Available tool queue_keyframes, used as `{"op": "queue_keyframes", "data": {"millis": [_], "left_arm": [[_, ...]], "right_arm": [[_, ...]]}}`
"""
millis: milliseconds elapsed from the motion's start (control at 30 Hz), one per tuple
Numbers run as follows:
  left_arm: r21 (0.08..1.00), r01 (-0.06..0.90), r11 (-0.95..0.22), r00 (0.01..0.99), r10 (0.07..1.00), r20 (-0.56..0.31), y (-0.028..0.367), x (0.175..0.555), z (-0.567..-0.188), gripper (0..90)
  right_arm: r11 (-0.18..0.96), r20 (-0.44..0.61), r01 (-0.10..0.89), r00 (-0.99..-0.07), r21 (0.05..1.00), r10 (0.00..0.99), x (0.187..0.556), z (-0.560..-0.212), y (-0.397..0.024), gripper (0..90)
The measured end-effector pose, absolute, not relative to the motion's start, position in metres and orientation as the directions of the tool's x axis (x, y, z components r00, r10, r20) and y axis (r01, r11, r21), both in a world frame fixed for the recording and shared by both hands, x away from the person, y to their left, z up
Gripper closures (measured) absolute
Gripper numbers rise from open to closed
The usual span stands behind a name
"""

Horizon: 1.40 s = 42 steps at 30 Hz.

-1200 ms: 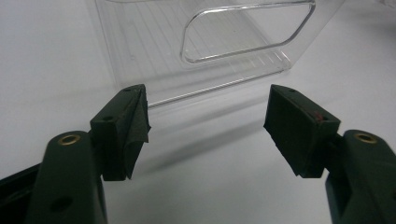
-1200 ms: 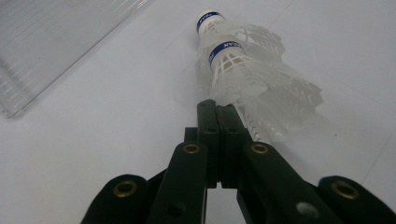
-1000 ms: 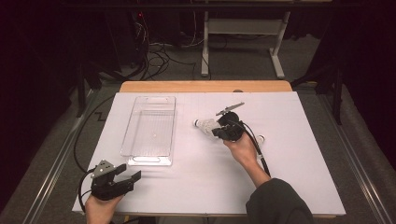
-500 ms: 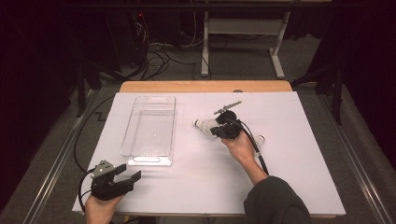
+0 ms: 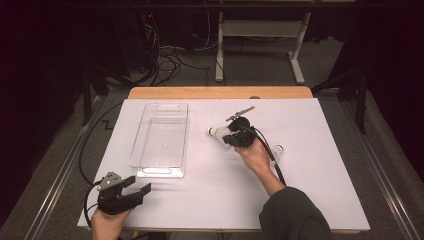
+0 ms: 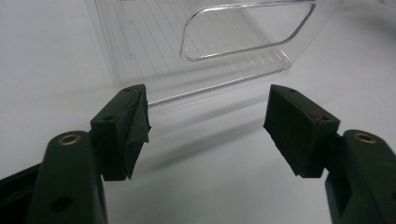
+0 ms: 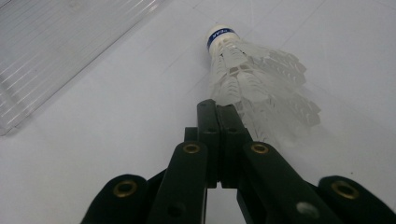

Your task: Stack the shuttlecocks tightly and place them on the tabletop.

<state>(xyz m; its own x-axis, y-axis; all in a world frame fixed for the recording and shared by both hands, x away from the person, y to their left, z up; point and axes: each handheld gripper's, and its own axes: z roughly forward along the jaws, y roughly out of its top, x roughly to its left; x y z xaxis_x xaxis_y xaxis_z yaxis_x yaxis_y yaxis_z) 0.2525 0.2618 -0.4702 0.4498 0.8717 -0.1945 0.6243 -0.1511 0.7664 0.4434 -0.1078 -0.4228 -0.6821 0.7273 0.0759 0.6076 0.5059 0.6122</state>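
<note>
**A:** Where is the shuttlecock (image 7: 254, 77)?

**B:** It lies on its side on the white table (image 5: 320, 190), a little to the right of the clear tray (image 5: 161, 141). Its round white tip points toward the tray.

**A:** What is the right gripper (image 5: 235, 138) doing?

**B:** Its two black jaws are pressed tight together. They pinch the edge of the shuttlecock's feathery skirt.

**A:** And the left gripper (image 5: 136, 191)?

**B:** It sits low at the near left corner of the table, by the tray's near end. Its jaws are spread wide with nothing between them.

**A:** Is anything else there?

**B:** Another shuttlecock (image 5: 278, 149) lies beside the right hand.
</note>
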Motion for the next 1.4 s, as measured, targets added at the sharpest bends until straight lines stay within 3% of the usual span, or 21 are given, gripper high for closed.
{"op": "queue_keyframes", "data": {"millis": [967, 1400], "left_arm": [[0.765, 0.625, -0.154, 0.451, 0.871, -0.193, 0.2617, 0.2525, -0.4700, 31.7], [0.766, 0.624, -0.155, 0.453, 0.871, -0.192, 0.2613, 0.2523, -0.4697, 31.8]], "right_arm": [[0.497, 0.044, 0.620, -0.651, 0.607, 0.758, 0.4513, -0.4274, -0.1107, 84.1], [0.485, 0.044, 0.631, -0.635, 0.605, 0.771, 0.4501, -0.4274, -0.1123, 75.0]]}}
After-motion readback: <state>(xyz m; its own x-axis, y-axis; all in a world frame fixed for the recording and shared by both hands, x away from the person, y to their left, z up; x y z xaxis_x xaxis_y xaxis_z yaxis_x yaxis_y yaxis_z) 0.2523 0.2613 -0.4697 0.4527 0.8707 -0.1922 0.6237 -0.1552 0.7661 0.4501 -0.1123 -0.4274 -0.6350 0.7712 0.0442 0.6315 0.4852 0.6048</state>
